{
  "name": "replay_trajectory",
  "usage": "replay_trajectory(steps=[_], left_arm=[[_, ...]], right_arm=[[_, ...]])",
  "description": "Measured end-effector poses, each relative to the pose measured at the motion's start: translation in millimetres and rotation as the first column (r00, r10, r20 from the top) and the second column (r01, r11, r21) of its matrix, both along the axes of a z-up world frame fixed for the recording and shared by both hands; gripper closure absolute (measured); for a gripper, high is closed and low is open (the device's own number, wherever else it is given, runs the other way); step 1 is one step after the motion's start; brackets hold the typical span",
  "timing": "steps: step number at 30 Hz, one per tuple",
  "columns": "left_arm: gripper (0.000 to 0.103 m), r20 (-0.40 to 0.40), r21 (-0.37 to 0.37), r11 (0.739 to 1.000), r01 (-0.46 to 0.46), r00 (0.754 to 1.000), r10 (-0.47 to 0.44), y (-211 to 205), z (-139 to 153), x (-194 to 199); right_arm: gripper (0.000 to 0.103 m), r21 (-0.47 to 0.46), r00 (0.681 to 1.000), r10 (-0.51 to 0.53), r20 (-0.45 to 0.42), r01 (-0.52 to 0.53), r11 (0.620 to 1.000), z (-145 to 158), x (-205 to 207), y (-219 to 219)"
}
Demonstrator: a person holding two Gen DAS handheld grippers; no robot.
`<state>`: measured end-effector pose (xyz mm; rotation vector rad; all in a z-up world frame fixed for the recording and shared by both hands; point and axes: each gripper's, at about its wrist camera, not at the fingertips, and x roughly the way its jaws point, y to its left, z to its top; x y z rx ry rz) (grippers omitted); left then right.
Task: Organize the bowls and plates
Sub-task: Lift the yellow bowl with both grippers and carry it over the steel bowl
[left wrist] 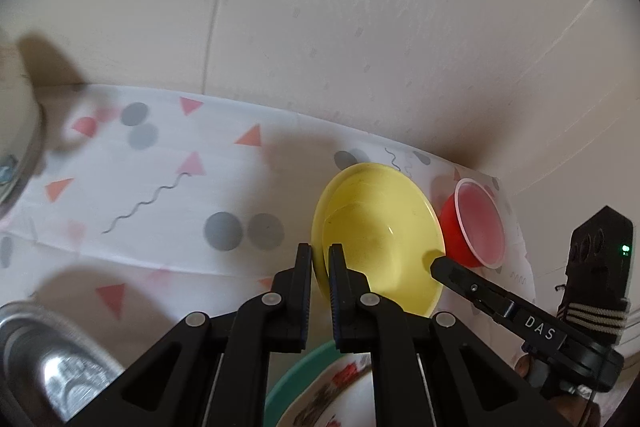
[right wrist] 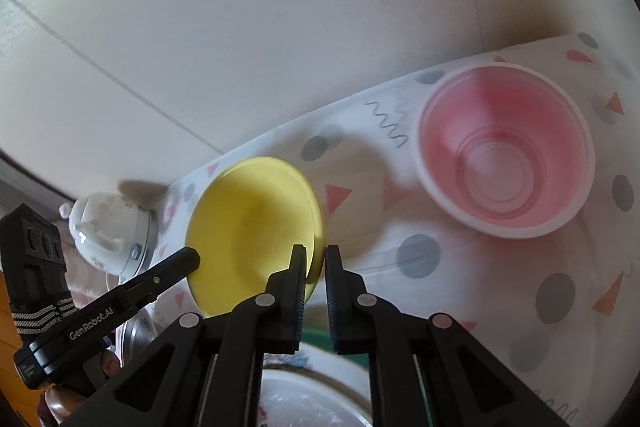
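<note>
A yellow bowl (left wrist: 380, 227) is held between both grippers, tilted over the patterned tablecloth. My left gripper (left wrist: 320, 259) is shut on the bowl's left rim, which passes between its pads. My right gripper (right wrist: 316, 261) is shut on the opposite rim of the yellow bowl (right wrist: 252, 227). In the left wrist view a finger of the right gripper (left wrist: 452, 273) reaches the bowl's right edge. The right wrist view shows a finger of the left gripper (right wrist: 176, 267) at the bowl's left edge. Beneath the bowl lies a teal plate (left wrist: 296, 375) with a white patterned dish (left wrist: 340, 395) on it.
A red cup with a white rim (right wrist: 504, 151) stands upright on the cloth just right of the bowl. A metal bowl (left wrist: 52, 367) sits at the lower left. A white rounded vessel with a metal rim (right wrist: 108, 231) lies at the table's far left. A pale wall stands close behind.
</note>
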<state>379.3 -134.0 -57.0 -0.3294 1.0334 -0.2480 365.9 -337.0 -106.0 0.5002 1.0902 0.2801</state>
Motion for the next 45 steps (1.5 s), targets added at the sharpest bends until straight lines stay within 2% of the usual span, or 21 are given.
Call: replay_trajectory(steps=[9,22,30,39,45], left_arm=[[0.094,0.084,0.025,0.998,-0.054,0.995,0.052,21.9,23.9,-50.2],[0.093,0.146,0.044,0.989,-0.138,0.981,0.13,62.1,40.8,-113.7],[0.093,0.151,0.036,0.983,-0.18,0.973,0.173,96.7,40.7,-145.9],[0.093,0.135,0.012,0.971,-0.239,0.962,0.235,147.9,35.8,-180.0],[0.092,0.103,0.003,0.96,-0.28,0.955,0.279,174.4,21.5,-198.3]], right_arm=[[0.094,0.001,0.996,0.083,0.029,-0.083,0.997,15.9,-20.0,18.1],[0.094,0.008,0.981,0.182,0.067,-0.183,0.983,27.4,-45.8,70.3],[0.094,0.009,0.968,0.239,0.075,-0.24,0.971,34.2,-58.4,106.3],[0.094,0.004,0.937,0.336,0.091,-0.338,0.941,42.7,-78.2,156.4],[0.094,-0.009,0.916,0.396,0.069,-0.396,0.918,34.9,-89.6,186.6]])
